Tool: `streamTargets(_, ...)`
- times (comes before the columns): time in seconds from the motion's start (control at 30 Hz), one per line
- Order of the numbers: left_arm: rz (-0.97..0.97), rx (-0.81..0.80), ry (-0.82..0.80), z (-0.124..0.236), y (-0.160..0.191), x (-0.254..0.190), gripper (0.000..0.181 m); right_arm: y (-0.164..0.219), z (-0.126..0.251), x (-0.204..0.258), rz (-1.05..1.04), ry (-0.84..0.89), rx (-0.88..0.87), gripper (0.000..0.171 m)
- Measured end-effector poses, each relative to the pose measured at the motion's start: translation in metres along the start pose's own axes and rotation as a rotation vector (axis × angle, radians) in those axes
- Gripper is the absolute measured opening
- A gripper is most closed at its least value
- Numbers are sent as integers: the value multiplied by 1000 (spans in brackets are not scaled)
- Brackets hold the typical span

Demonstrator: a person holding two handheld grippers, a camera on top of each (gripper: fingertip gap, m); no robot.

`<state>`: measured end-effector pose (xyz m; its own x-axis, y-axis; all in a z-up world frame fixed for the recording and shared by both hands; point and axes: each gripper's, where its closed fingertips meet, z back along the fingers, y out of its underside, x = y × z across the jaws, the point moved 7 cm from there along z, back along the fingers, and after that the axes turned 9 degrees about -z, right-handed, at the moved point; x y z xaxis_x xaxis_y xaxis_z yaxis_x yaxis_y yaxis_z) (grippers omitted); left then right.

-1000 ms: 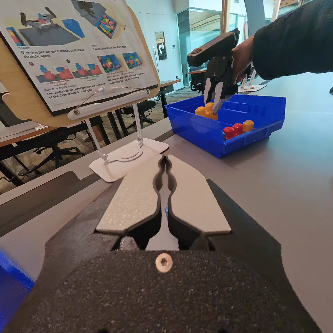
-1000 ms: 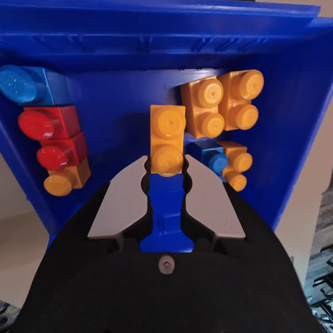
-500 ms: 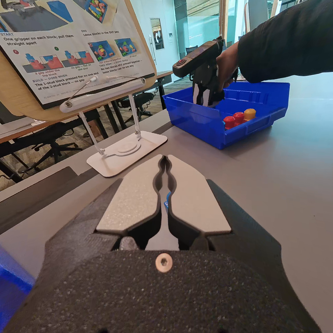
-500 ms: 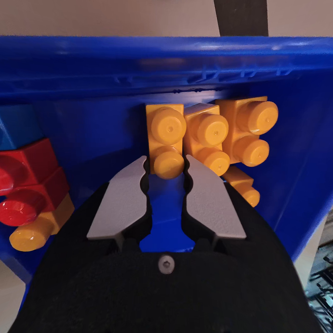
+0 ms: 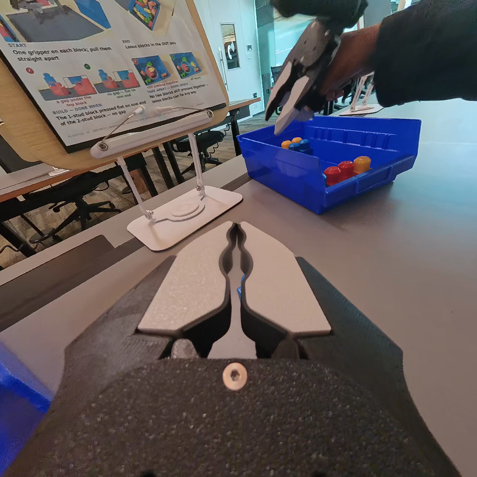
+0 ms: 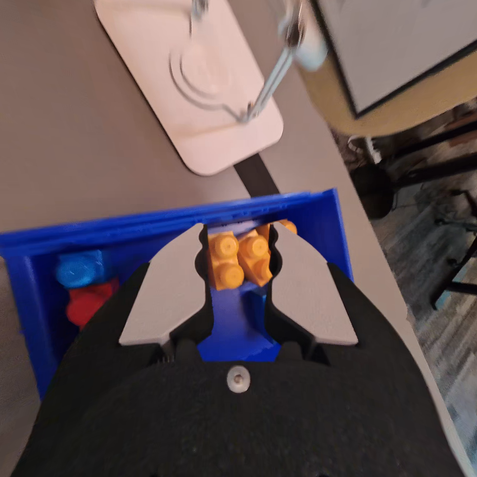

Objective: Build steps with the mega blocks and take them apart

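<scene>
While the right hand-held gripper hangs agape and empty above the blue bin, the left hand-held gripper sits nearly closed on the grey surface.
Right view only: orange blocks; left view only: blue sliver between its fingers, unidentifiable.

My right view is blurring the stand and red blocks; my right gripper is hiding the bin floor; my left gripper is covering all but a sliver of something blue.
</scene>
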<state>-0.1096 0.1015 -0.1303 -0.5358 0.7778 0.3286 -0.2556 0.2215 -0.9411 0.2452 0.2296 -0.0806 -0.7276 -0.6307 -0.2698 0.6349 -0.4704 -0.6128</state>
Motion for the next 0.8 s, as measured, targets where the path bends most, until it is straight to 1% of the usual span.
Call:
streamTargets(0.07,3,2,-8,1,0,1,0,-16,15,17,-42,-24,-139,45)
streamTargets(0.17,14,1,-29,2,0,4,0,-37,34,54,-87,-78,-317,44)
streamTargets(0.23,26,-4,-43,3,0,7,0,-46,40,85,-87,-111,-384,44)
streamTargets(0.3,36,-7,-55,4,-1,9,0,-51,41,117,-80,-132,-402,43)
streamTargets(0.4,42,-14,-78,6,-1,12,0,-55,32,172,-73,-212,-387,43)
streamTargets(0.53,50,-17,-109,8,-2,16,0,-57,0,235,-36,-318,-277,44)
streamTargets(0.67,39,-15,-139,10,-1,20,0,-56,-36,271,-28,-358,-162,46)
streamTargets(0.8,46,-15,-156,11,-1,23,0,-59,-60,286,-46,-362,-119,47)
